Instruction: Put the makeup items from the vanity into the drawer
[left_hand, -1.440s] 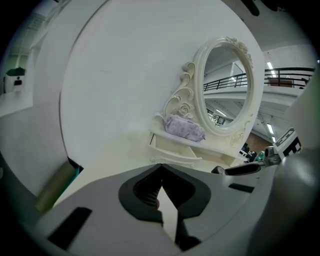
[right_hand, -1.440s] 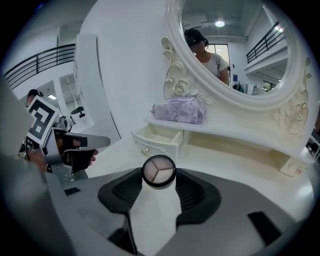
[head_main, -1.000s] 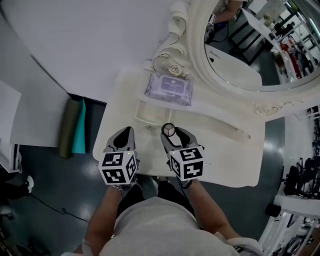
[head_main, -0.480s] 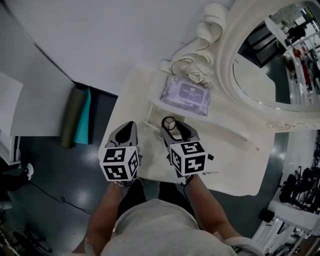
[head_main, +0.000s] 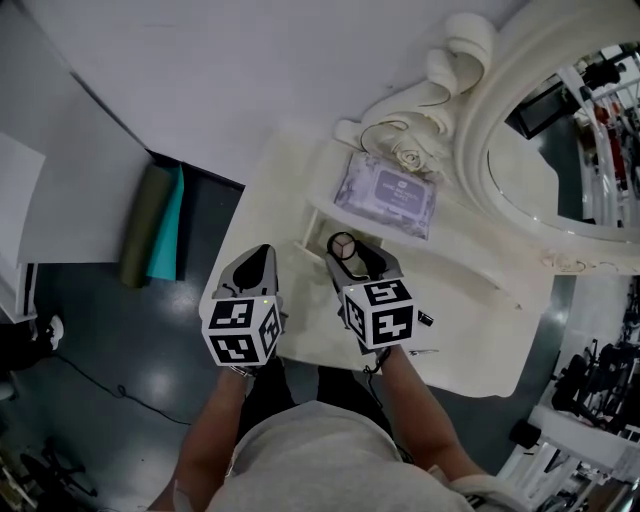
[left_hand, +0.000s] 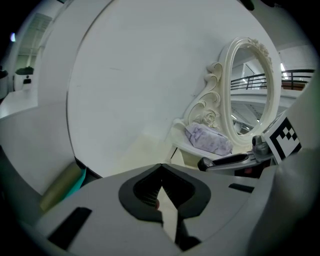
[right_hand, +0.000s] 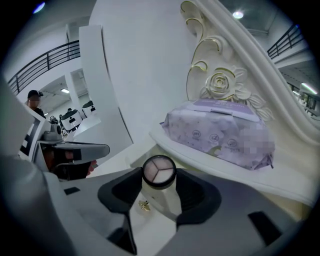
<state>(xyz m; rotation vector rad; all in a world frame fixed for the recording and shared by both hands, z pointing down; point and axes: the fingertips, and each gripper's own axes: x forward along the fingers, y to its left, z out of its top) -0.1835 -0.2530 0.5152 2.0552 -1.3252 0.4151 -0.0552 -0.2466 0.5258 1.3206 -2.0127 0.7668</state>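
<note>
My right gripper (head_main: 346, 256) is shut on a small round compact (head_main: 342, 246) with a three-part pale top, held upright over the cream vanity top (head_main: 470, 330). In the right gripper view the compact (right_hand: 159, 171) sits between the jaws of the right gripper (right_hand: 160, 186), above a small cream drawer front with a gold knob (right_hand: 145, 205). A purple wipes pack (head_main: 392, 195) lies on the raised shelf behind. My left gripper (head_main: 252, 268) hangs beside the vanity's left edge, jaws together and holding nothing. It fills the bottom of the left gripper view (left_hand: 161, 192).
An ornate oval mirror (head_main: 560, 150) stands at the back right. Rolled green and teal mats (head_main: 152, 238) lean on the dark floor to the left. A curved white wall (head_main: 220, 80) is behind the vanity. A small dark item (head_main: 425, 318) lies by my right gripper.
The head view has swung, so the vanity and mirror sit further right. Both grippers stay in front of the shelf, and the right one holds the compact throughout.
</note>
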